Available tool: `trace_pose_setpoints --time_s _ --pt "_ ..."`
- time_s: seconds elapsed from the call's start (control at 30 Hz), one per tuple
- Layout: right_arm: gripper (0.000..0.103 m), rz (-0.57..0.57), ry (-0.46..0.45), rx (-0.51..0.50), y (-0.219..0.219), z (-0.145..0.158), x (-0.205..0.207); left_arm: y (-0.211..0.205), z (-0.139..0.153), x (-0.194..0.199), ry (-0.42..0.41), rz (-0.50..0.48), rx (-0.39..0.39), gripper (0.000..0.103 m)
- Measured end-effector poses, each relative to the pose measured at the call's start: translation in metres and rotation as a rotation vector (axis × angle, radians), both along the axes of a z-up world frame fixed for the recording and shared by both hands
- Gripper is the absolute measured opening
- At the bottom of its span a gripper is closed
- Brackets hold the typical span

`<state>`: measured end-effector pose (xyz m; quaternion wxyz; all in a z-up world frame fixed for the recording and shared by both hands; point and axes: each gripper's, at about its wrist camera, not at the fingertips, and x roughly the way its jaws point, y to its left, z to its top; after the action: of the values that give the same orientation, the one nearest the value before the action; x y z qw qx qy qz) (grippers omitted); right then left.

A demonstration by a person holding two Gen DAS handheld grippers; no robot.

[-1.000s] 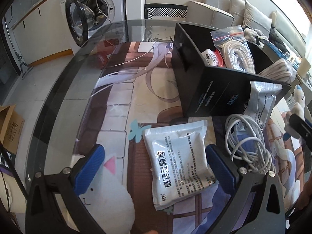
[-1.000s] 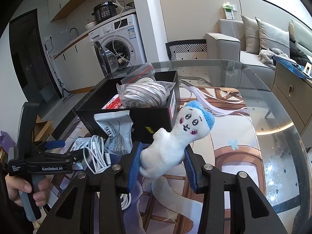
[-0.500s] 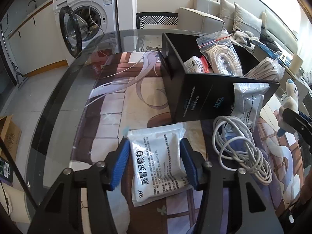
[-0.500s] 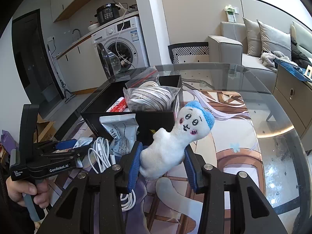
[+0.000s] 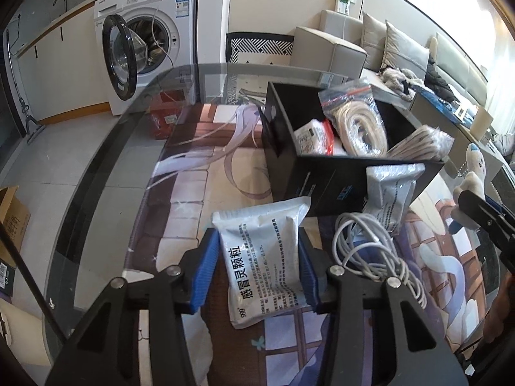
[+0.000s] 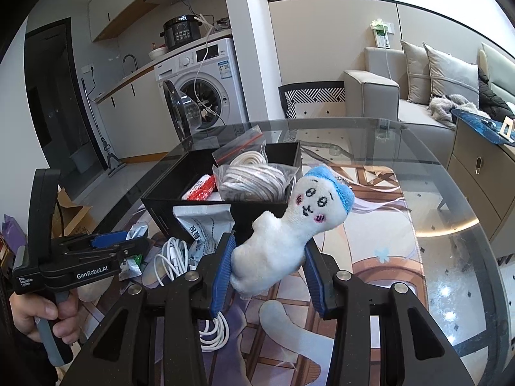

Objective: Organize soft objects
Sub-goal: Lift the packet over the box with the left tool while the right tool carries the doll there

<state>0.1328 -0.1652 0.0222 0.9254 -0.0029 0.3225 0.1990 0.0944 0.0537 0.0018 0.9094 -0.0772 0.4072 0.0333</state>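
Glass-topped table point(image 5: 96, 173) with a printed mat, in an open living room; washing machine behind.

Left wrist view: our left gripper point(image 5: 257, 263) has its 2 blue pads closed on the white foil sachet with black printing point(image 5: 262, 257), whose lower end looks to rest on the mat. The open black cardboard box point(image 5: 322, 177) sits just beyond; a loose white cable coil point(image 5: 373, 251) lies beside the sachet.

Right wrist view: our right gripper point(image 6: 267, 263) pinches the white plush doll with a blue cap point(image 6: 289, 228) by its body, held in the air near the box's corner.

Risk, we judge: the slick sachet could slip from the pads on lifting, or snag the cable.
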Motion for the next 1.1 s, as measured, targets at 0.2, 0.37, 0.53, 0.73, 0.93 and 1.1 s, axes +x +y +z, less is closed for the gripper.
trace_pose_setpoints --time_s 0.2,0.37,0.53,0.73,0.93,1.1 --pt "0.042 0.004 -0.029 0.002 0.0 0.01 -0.006 0.0 0.012 -0.004 -0.043 -0.004 -0.006 0.045" --pt "0.042 0.009 -0.051 0.004 0.0 0.019 -0.011 -0.001 0.024 -0.011 -0.086 -0.012 -0.013 0.045" --pt "0.042 0.029 -0.077 0.003 0.003 0.026 -0.016 -0.005 0.036 -0.017 -0.144 -0.041 -0.027 0.045" --pt "0.042 0.052 -0.098 0.014 0.007 0.035 -0.022 -0.006 0.05 -0.02 -0.193 -0.057 -0.049 0.045" --pt "0.042 0.066 -0.108 0.023 0.015 0.045 -0.019 -0.008 0.06 -0.013 -0.223 -0.079 -0.074 0.046" --pt "0.042 0.073 -0.117 0.039 0.021 0.055 -0.013 -0.012 0.068 -0.004 -0.237 -0.093 -0.084 0.046"
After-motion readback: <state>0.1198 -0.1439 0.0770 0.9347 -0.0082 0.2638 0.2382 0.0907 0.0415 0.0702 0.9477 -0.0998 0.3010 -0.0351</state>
